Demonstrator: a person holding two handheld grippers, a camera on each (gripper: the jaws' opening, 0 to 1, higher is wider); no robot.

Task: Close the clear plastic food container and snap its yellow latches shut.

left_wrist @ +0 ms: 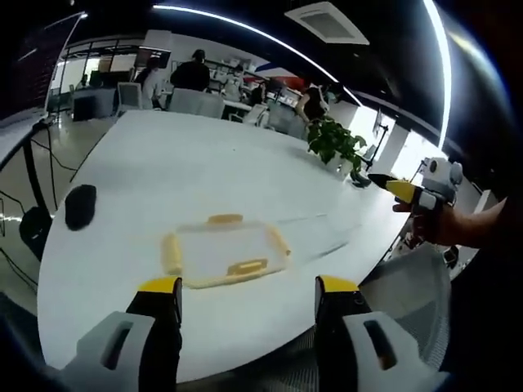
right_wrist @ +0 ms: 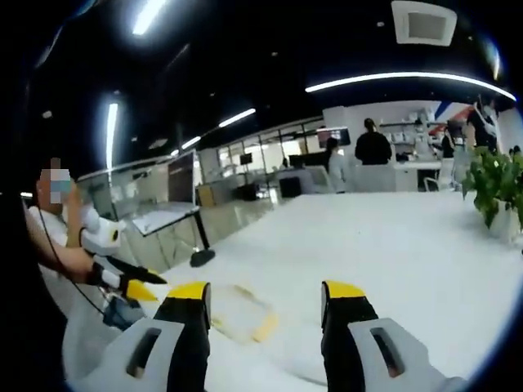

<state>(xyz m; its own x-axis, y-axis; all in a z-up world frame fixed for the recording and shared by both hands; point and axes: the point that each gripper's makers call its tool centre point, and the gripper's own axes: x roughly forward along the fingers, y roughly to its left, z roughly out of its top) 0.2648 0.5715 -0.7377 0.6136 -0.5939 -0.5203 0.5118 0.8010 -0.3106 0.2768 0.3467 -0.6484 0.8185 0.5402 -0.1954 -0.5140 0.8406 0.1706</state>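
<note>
In the left gripper view the clear plastic food container (left_wrist: 225,253) with yellow latches (left_wrist: 248,266) lies flat on the white tabletop (left_wrist: 188,171), in the lower centre of the frame, just above the left gripper (left_wrist: 249,296), whose jaws stand apart and hold nothing. The right gripper (right_wrist: 265,302) is also apart and empty, and the container (right_wrist: 245,314) shows blurred between its jaws. A potted plant (left_wrist: 333,143) stands at the upper right.

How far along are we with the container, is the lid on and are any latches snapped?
Done: the lid looks seated on the clear container on the white table. In hand: nothing; the left gripper and right gripper are both open and held off it. Left: the yellow latches; I cannot tell whether any are snapped, so all still need checking and pressing.
</note>
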